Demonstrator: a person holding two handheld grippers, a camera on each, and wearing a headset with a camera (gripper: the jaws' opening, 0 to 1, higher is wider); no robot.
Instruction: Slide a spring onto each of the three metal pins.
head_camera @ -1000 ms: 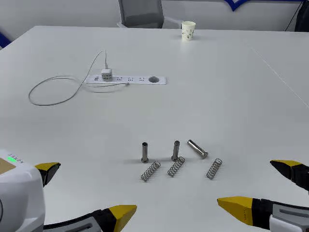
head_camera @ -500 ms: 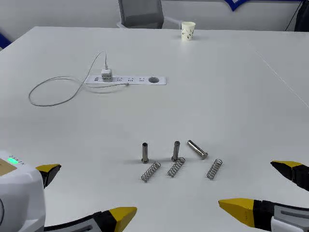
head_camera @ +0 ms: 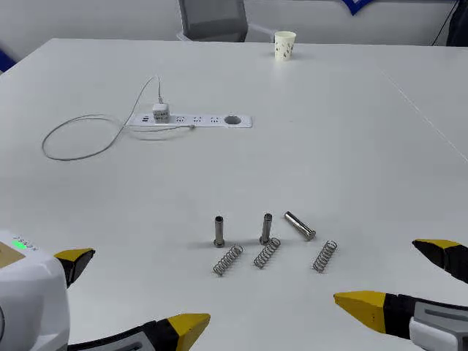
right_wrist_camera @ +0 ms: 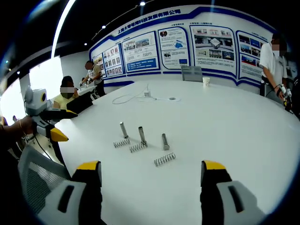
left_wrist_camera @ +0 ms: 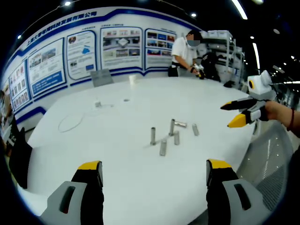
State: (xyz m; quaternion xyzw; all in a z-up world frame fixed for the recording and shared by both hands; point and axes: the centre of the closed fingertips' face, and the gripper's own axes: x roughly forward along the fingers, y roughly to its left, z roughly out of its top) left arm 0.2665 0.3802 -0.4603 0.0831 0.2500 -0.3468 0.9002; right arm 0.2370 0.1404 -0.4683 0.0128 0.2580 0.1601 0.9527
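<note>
Three metal pins rest on the white table: the left pin and the middle pin stand upright, the right pin lies on its side. Three springs lie just in front of them: left spring, middle spring, right spring. My left gripper hovers open at the lower left, my right gripper open at the lower right, both short of the parts and holding nothing. The pins and springs appear ahead of each gripper's jaws.
A white power strip with a plugged charger and looped cable lies at mid-left. A paper cup stands at the far edge, with a grey chair behind. People stand and sit around the room.
Both grippers have drifted very slightly lower in the head view. The pins and springs have not moved.
</note>
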